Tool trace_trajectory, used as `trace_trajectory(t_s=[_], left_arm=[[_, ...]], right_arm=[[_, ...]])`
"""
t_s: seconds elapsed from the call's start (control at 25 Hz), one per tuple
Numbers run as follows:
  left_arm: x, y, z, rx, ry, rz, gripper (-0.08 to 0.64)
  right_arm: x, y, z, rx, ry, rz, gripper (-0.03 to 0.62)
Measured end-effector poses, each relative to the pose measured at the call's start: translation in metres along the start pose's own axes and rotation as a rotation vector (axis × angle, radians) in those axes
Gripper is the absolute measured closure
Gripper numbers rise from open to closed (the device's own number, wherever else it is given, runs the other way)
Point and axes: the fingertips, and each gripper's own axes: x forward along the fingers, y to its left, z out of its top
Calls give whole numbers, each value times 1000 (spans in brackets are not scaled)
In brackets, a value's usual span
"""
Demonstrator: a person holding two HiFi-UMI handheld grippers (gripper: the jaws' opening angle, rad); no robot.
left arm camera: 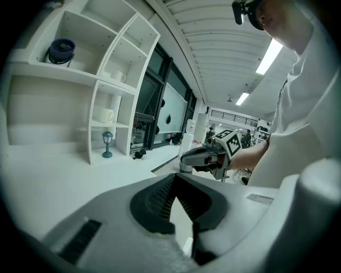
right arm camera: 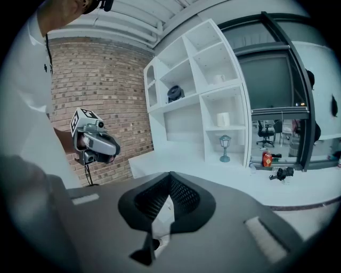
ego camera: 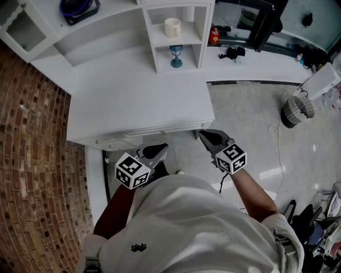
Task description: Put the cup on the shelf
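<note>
A cream cup point(ego camera: 172, 26) stands in the upper compartment of the small white shelf point(ego camera: 200, 32) at the far end of the counter, above a little blue lantern point(ego camera: 176, 56). That cup point(left arm camera: 106, 115) point(right arm camera: 222, 119) shows in both gripper views, far ahead. My left gripper point(ego camera: 154, 152) point(left arm camera: 175, 178) and right gripper point(ego camera: 210, 137) point(right arm camera: 170, 176) hang side by side off the counter's near edge, close to the person's body. Both are shut and hold nothing. Each appears in the other's view, the right gripper point(left arm camera: 205, 157) and the left gripper point(right arm camera: 96, 144).
The white counter point(ego camera: 138, 101) lies between me and the shelf. A second cup point(left arm camera: 118, 77) sits one compartment higher. A blue round object point(ego camera: 79, 8) is on the tall shelving. A red can point(ego camera: 214, 36), a black object point(ego camera: 232, 52), a floor basket point(ego camera: 297, 109), a brick wall point(ego camera: 32, 160).
</note>
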Motion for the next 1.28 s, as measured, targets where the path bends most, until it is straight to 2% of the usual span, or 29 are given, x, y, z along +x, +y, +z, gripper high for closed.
trace_trajectory(t_s=[1.28], left_arm=[[17, -18, -8, 15, 53, -52, 555]], right_arm=[[-15, 9, -13, 12, -8, 2, 581]])
